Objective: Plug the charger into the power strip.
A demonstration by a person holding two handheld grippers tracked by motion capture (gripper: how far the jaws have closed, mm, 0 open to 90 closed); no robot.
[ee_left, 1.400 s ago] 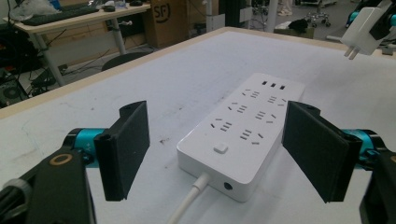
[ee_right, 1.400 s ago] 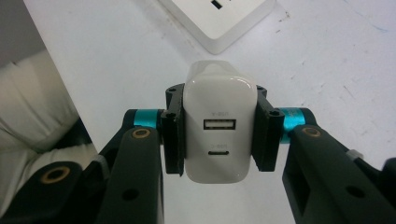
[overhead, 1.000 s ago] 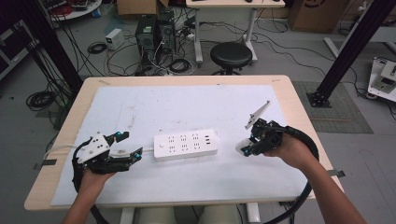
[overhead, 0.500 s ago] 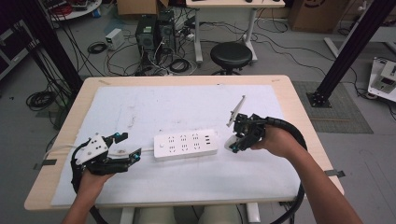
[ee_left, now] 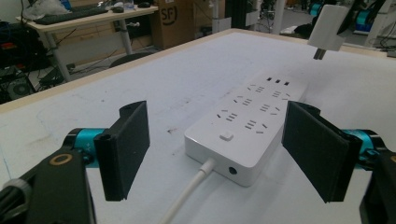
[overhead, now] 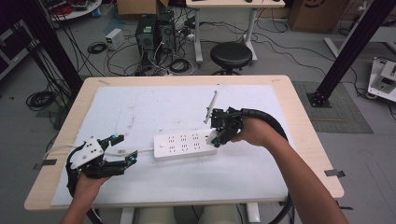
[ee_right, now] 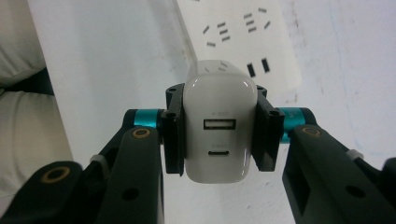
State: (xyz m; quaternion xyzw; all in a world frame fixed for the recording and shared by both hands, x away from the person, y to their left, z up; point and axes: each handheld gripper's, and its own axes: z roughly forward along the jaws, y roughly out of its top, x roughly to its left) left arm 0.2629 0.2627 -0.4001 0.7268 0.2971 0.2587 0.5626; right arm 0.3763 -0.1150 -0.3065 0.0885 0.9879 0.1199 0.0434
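Right gripper point(ee_right: 219, 135): jaws clamped on the sides of a white USB charger point(ee_right: 220, 126), held over the right end of the power strip point(overhead: 184, 146).
Left gripper point(ee_left: 219, 158): jaws apart, framing the strip's cord end, not touching it.
Doing it well: line the prongs squarely over a socket, steady the strip, press straight down.

White power strip point(overhead: 186, 146), long and flat, lying at mid-table with its length running left to right; rows of sockets facing up, a small square button near the left end, a white cord leaving that left end. White charger block point(ee_right: 219, 125) with rounded corners, one wide port and one small oval port on its back face, prongs pointing down; held above the right end of the strip, not yet plugged in, clear of the sockets
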